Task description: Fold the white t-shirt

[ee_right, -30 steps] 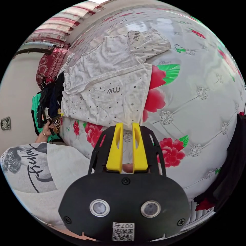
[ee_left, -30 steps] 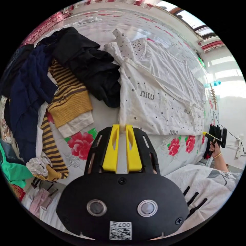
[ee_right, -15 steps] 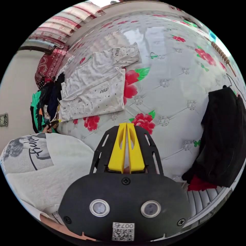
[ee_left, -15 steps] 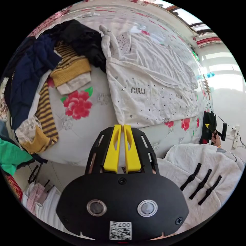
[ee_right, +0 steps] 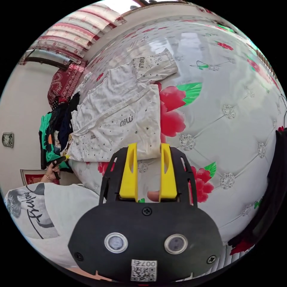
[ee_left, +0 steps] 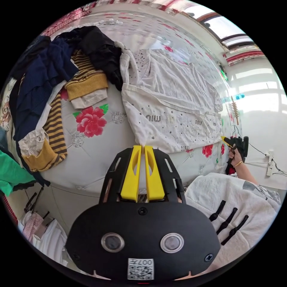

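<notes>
The far sleeve of the studded white cotton t-shirt [ee_left: 170,101] slips under the crumpled black garment [ee_left: 98,50] in the left gripper view, so its end is hidden. The dark navy knitted garment [ee_left: 30,77] and the bright green cloth [ee_left: 12,176] are cut off by the round edge. In the right gripper view the other yellow-jawed tongs [ee_right: 61,161] are too small to tell how their jaws stand, and a black cloth [ee_right: 273,191] runs off the edge.
</notes>
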{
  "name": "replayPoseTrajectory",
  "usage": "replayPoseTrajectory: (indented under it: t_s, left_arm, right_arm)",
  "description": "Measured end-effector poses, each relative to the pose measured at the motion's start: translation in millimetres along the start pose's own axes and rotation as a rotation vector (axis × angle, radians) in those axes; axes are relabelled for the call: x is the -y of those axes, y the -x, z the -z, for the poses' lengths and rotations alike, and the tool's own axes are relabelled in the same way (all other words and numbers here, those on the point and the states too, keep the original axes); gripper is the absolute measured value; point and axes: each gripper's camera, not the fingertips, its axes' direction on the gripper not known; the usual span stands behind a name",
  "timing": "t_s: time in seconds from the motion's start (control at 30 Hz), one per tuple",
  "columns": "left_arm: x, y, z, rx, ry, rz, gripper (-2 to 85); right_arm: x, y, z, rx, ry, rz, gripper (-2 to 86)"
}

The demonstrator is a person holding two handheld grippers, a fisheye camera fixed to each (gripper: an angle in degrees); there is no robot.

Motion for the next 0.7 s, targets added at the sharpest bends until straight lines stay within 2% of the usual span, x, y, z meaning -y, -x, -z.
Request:
replayPoseTrajectory:
  t_s: [0.07, 0.13, 0.2, 0.33, 0.5, 0.6, 0.7]
  left_arm:
    - [-4, 2, 7, -0.025, -0.011, 0.000, -0.7]
    - [-9, 5, 21, -0.081, -0.033, 0.000, -0.7]
    - [-18, 6, 52, -0.180, -0.102, -0.051, -0.8]
    - [-28, 9, 97, -0.267, -0.164, -0.151, -0.8]
    - [23, 39, 110, -0.478, -0.209, -0.102, -0.9]
    - [78, 29, 113, -0.505, -0.218, -0.080, -0.9]
    - [111, -1, 150, -0.499, -0.295, -0.157, -0.9]
  right_arm:
    - [0, -5, -2, 0.009, 0.045, -0.037, 2.4]
    - [0, -18, 9, 0.245, 0.132, -0.047, 0.9]
    - [-7, -23, 40, 0.348, 0.053, -0.015, 0.4]
    - [-25, -29, 127, 0.496, -0.045, 0.074, -0.1]
    - [-9, -42, 180, 0.552, -0.074, 0.045, -0.2]
    - [28, -28, 197, 0.445, -0.074, 0.065, -0.2]
    - [50, -3, 236, 0.367, -0.186, 0.128, -0.2]
